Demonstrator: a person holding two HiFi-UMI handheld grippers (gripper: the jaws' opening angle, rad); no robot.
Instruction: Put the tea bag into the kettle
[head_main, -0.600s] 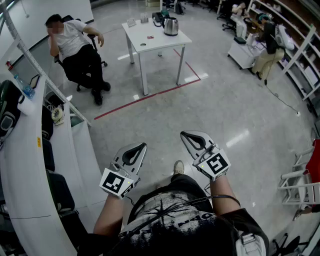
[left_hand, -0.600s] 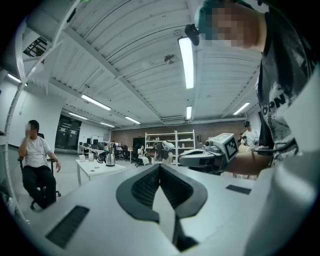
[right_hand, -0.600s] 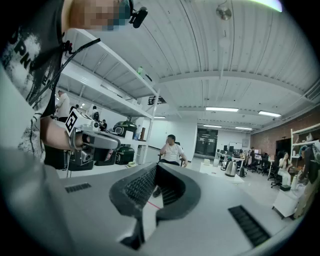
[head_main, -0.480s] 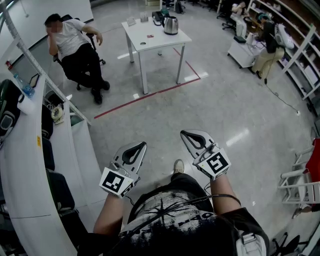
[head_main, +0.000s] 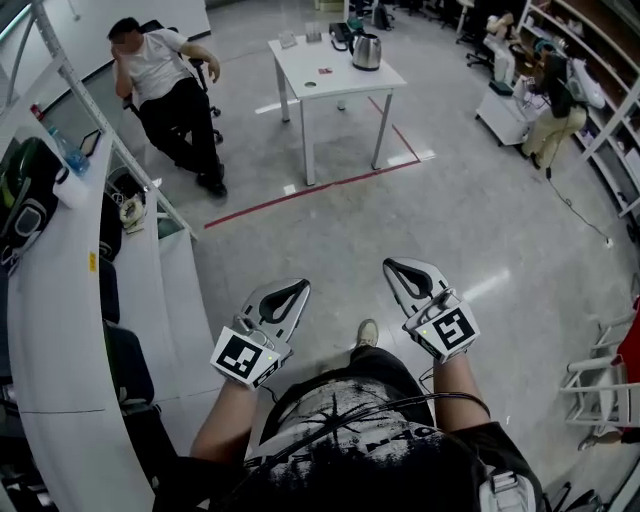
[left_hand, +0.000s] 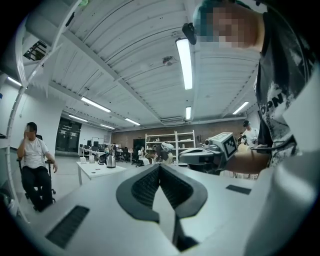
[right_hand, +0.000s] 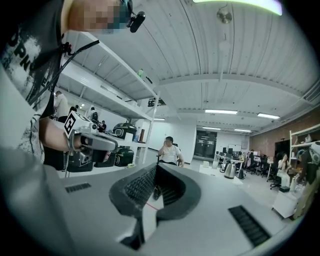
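A steel kettle (head_main: 367, 50) stands at the far right corner of a white table (head_main: 345, 82) across the room. On the tabletop lies a small red item (head_main: 325, 70), too small to identify. I hold both grippers in front of my waist, far from the table. The left gripper (head_main: 298, 287) has its jaws shut with nothing between them. The right gripper (head_main: 391, 266) is likewise shut and empty. In the left gripper view the kettle (left_hand: 111, 161) and table (left_hand: 100, 170) show far beyond the closed jaw tips. In the right gripper view the kettle (right_hand: 230, 170) also shows in the distance.
A person sits on a chair (head_main: 170, 85) left of the table. A long white shelf unit (head_main: 70, 330) with bags runs along my left. Red tape (head_main: 300, 192) marks the floor before the table. Shelving and another person (head_main: 555, 110) stand at the right.
The head view has shifted, so the table and seated person appear further right and the grippers a little lower. Both grippers stay shut and side by side.
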